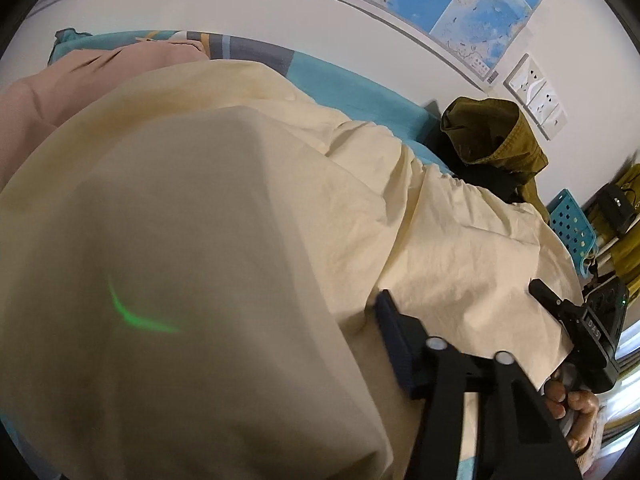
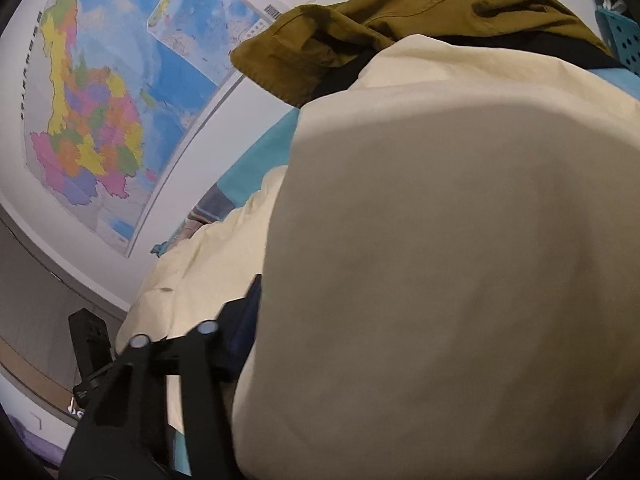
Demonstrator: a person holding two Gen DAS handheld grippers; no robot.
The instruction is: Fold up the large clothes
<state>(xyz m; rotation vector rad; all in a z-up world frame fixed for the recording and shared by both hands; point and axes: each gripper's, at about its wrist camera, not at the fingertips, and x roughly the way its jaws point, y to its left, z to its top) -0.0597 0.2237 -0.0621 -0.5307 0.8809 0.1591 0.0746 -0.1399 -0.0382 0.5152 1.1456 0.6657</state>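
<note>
A large pale cream garment (image 1: 440,240) lies spread over a teal bed (image 1: 360,92). In the left wrist view a fold of it (image 1: 200,280) hangs right over the lens and hides one finger of my left gripper; the other finger (image 1: 394,344) presses against the cloth, so the left gripper looks shut on the garment. My right gripper (image 1: 560,308) shows at the far right on the garment's edge. In the right wrist view the same cream cloth (image 2: 440,280) drapes over the lens; one finger (image 2: 248,320) shows beside it, the other is hidden.
An olive green garment (image 1: 496,136) is heaped on a dark one at the head of the bed, also in the right wrist view (image 2: 400,20). A pink garment (image 1: 60,92) lies at the far left. Maps (image 2: 92,112) hang on the wall. A blue perforated basket (image 1: 572,232) stands at the right.
</note>
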